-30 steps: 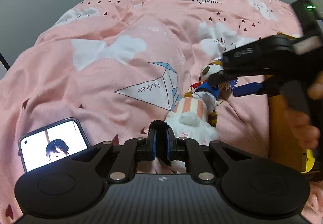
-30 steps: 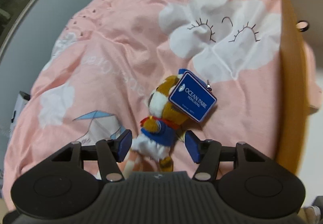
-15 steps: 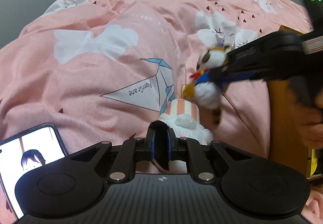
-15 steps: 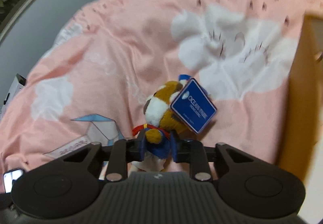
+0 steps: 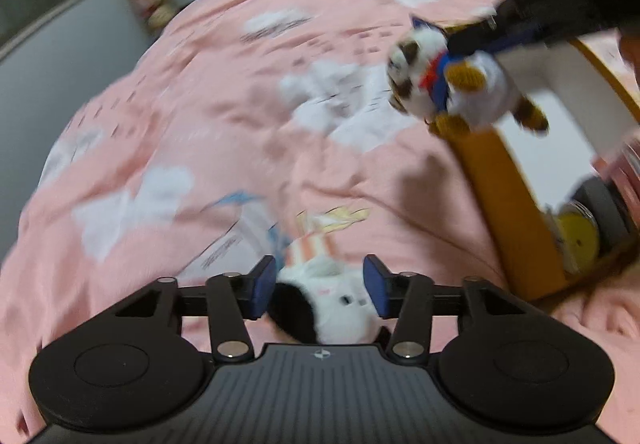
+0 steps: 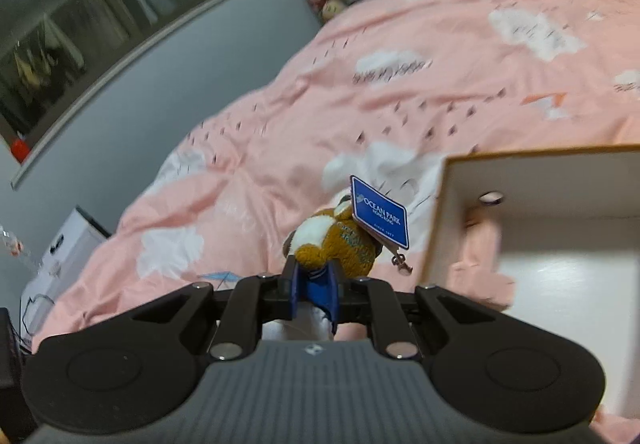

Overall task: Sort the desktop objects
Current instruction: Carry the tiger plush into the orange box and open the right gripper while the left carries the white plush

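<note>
1. Left wrist view: the left gripper (image 5: pixel 320 286) points down at a pink quilt (image 5: pixel 224 132). Its jaws are opening, and the blue pads (image 5: pixel 262 294) stand clear on either side of a white plush toy (image 5: pixel 332 304) with a black patch and a striped orange part, which lies on the quilt between them.
2. Same view, at 2 o'clock: the right gripper (image 5: pixel 476 40) carries a brown-and-white plush animal (image 5: pixel 460 84) in blue clothing, held in the air above the near wall of an open orange box (image 5: pixel 508 204). A yellow round object (image 5: pixel 580 240) lies at the box's near end; the picture is blurred.
3. Right wrist view: the right gripper (image 6: pixel 314 290) is clamped on the plush animal (image 6: pixel 340 240) at its blue-clad body, the head projecting forward.
4. A blue "OCEAN PARK" tag (image 6: pixel 380 218) hangs from the animal at 1 o'clock.
5. The orange box (image 6: pixel 540 244), white inside, lies open at 3 o'clock, just beside the animal.
6. The quilt (image 6: pixel 400 92) fills the background, with a window (image 6: pixel 100 16) at 10 o'clock.
</note>
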`<state>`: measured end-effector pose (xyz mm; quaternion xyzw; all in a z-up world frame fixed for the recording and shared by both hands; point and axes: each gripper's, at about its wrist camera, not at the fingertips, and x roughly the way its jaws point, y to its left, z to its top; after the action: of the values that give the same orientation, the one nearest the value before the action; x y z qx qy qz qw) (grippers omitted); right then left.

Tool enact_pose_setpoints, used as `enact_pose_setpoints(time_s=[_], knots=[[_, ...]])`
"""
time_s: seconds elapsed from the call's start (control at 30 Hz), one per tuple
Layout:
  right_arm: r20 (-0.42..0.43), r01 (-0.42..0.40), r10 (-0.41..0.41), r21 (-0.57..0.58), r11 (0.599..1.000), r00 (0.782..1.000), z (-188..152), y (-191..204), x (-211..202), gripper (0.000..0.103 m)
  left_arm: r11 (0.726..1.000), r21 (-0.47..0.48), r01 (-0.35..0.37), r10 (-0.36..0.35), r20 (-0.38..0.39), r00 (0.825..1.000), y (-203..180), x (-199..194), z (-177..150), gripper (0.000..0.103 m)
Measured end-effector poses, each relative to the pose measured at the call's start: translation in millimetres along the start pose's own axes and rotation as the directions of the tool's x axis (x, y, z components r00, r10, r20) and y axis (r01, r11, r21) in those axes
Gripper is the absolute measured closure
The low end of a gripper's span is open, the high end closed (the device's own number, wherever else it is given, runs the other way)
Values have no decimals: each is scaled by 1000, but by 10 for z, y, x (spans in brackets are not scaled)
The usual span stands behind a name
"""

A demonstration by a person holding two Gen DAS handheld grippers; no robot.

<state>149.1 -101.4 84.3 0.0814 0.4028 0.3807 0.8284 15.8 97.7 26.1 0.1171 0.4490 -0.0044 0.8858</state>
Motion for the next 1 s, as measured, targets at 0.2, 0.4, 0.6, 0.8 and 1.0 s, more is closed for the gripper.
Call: enact_pose_setpoints(time_s=[0.2,0.4,0.6,0.8,1.0], knots=[[81,52,-56,45,998,995,-73,-336,-451,88,980,196,-42,65,-111,992,-360,267,33,42],[129,147,-160,104,984,979,-208,-648,-634,88,912,381,-155,221,-137,966,-650,515,-176,33],[111,246,-260,121,962,959,-335,-890,-604,88,843,475,-254,351,-126,928,-863,688,-375,21],[45,268,-276,130,954,960,-376,-1148,-435,88,822,488,-294,407,-142,902,-860,894,-415,15],[-37,317,-315,35,948,948,-360,-1291,-204,88,842,453,-294,400,-158,903,-807,963,-361,15]])
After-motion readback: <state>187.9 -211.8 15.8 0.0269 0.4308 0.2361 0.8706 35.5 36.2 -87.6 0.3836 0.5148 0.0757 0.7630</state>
